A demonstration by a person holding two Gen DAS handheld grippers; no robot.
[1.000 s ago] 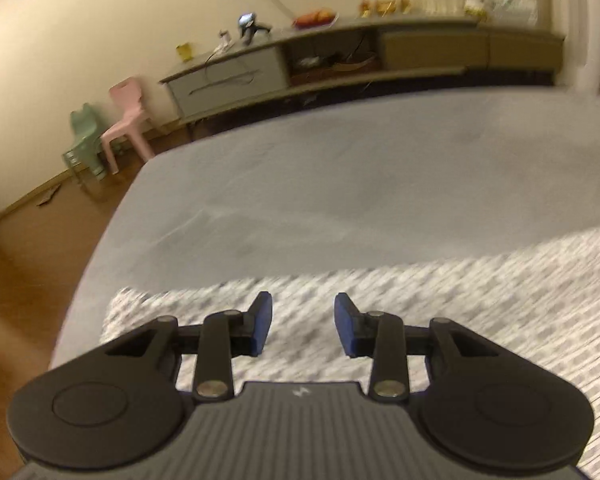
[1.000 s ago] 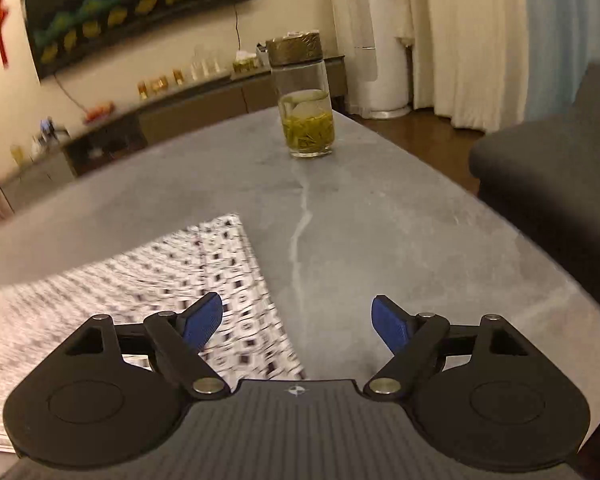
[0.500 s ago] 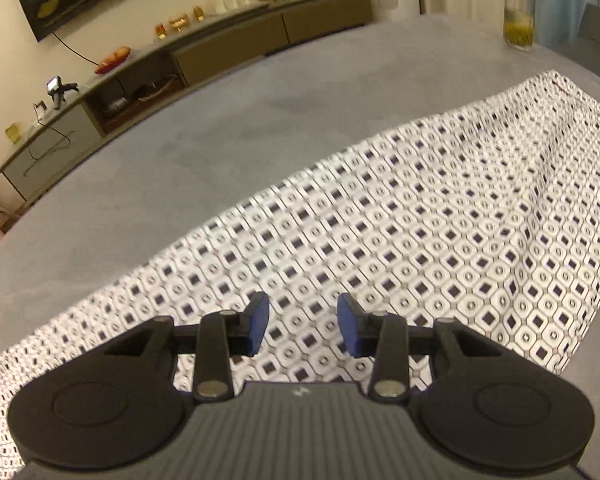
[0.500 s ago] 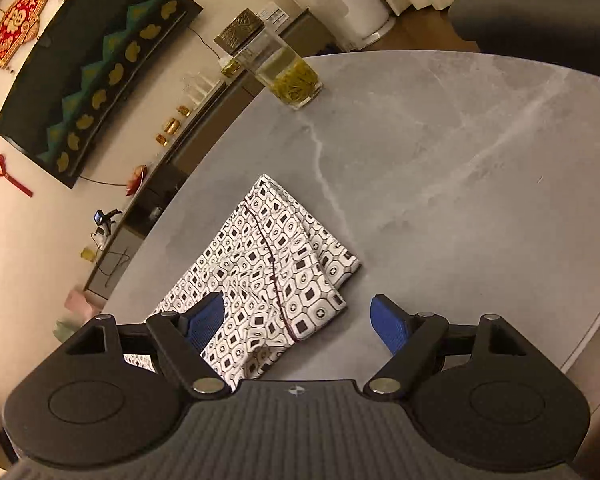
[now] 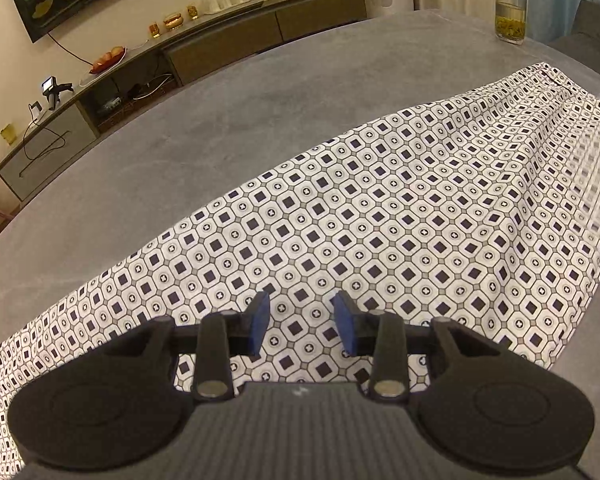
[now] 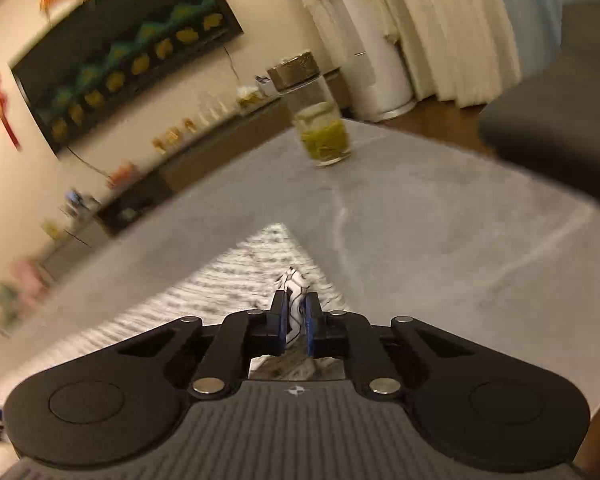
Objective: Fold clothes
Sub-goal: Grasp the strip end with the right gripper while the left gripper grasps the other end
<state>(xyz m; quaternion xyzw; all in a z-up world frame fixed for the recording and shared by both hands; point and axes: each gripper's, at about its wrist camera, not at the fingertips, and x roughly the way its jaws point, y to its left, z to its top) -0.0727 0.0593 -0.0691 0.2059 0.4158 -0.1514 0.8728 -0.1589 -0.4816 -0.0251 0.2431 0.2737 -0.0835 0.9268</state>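
1. We note the right gripper (image 6: 296, 322): its jaws have just been closing and are now clenched on a pinch of the patterned garment (image 6: 296, 292), a ridge of cloth standing up between the blue pads (image 6: 309, 326).
2. We note the left gripper (image 5: 302, 322): its jaws stand partly apart over the patterned garment (image 5: 380, 216), grasping nothing, with cloth visible below the gap.
3. The garment lies spread flat across the grey table (image 5: 220, 120), running from the near left edge toward the far right, where one end looks raised.
4. We judge the step in hand to be securing both ends before the fold. The left jaws should settle onto the near hem and take both layers before any lift.
5. We lift both ends together, keeping the cloth taut, so that the edges meet squarely.
6. We keep the fold clear of the glass jar (image 6: 320, 120), which stands upright on the far part of the table, well apart from the cloth.
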